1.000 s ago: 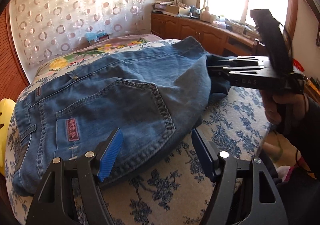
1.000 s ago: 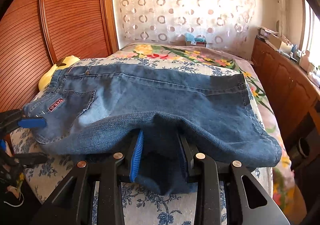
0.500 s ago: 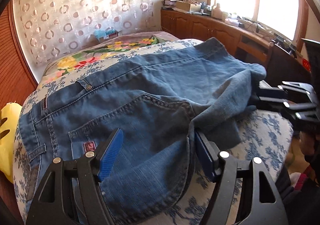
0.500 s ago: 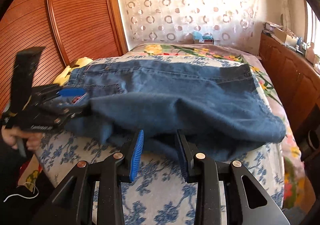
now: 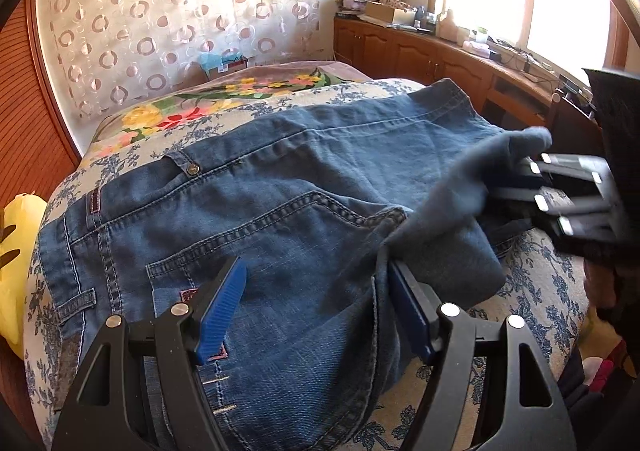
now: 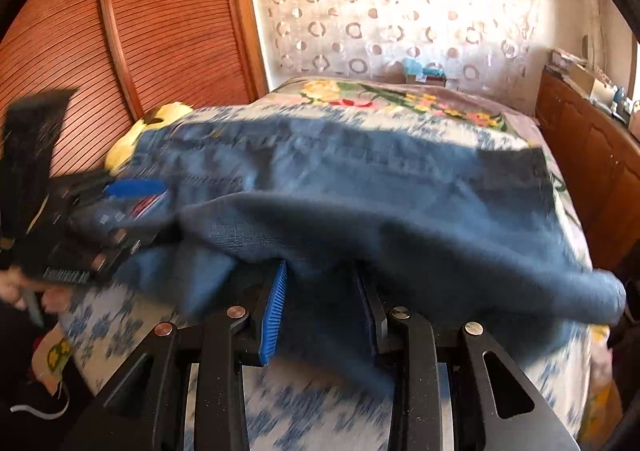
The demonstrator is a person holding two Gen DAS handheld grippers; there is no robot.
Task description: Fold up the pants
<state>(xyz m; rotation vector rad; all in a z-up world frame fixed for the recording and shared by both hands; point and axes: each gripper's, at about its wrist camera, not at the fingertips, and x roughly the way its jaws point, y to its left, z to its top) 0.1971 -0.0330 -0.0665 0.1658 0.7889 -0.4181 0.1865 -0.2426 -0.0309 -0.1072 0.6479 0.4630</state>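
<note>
Currently one pair of jeans (image 5: 280,211) is spread on the bed (image 5: 540,291); two hand-held grippers are seen: left hand-held gripper (image 5: 316,303) wide over jeans, right hand-held gripper (image 6: 320,307) holding a fold.

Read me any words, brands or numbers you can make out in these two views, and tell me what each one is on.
None can be read.
Red patch on the jeans back pocket: lettering hidden behind the left gripper.
Tab on the waistband: too small.
Box at the head of the bed: print too small.
Right wrist view: motion-blurred, nothing legible.
</note>
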